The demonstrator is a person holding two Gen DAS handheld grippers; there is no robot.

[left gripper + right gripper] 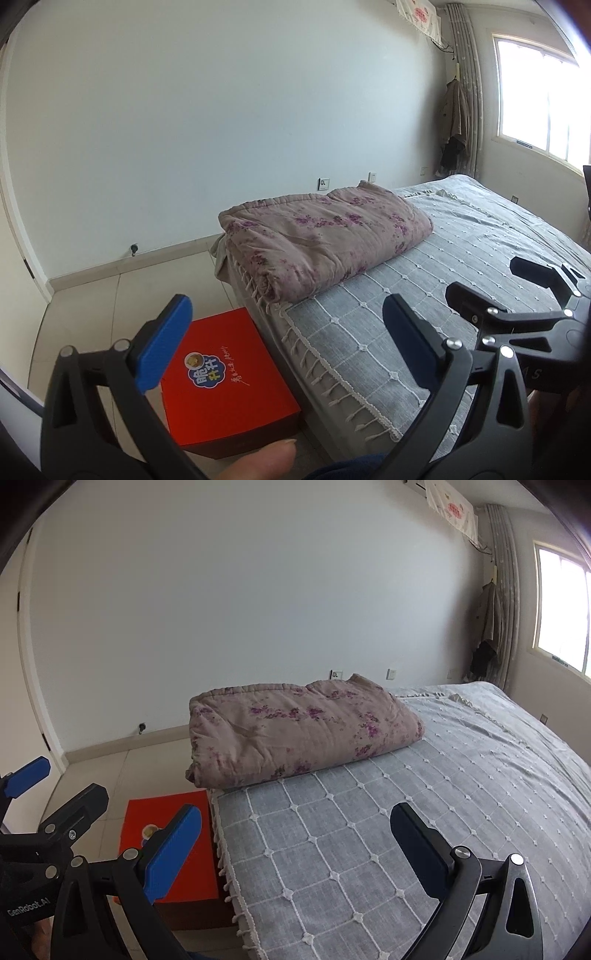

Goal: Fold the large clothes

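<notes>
A pinkish quilt with purple flowers [325, 240] [295, 731] lies folded at the near left corner of the bed [461, 266] [443, 794], which has a grey checked cover. My left gripper [291, 347] is open, held above the bed's edge and the floor, well short of the quilt. My right gripper [303, 845] is open over the grey cover, also short of the quilt, with nothing between its fingers. In the left wrist view the right gripper [491, 284] shows at the right edge. A dark blue cloth [351, 469] peeks in at the bottom edge.
A red box [225, 380] [166, 849] sits on the tiled floor beside the bed. A thumb [258, 461] shows low in the left wrist view. The white wall has sockets [324, 183]. Clothes [454, 125] hang by the curtain near the window [543, 99].
</notes>
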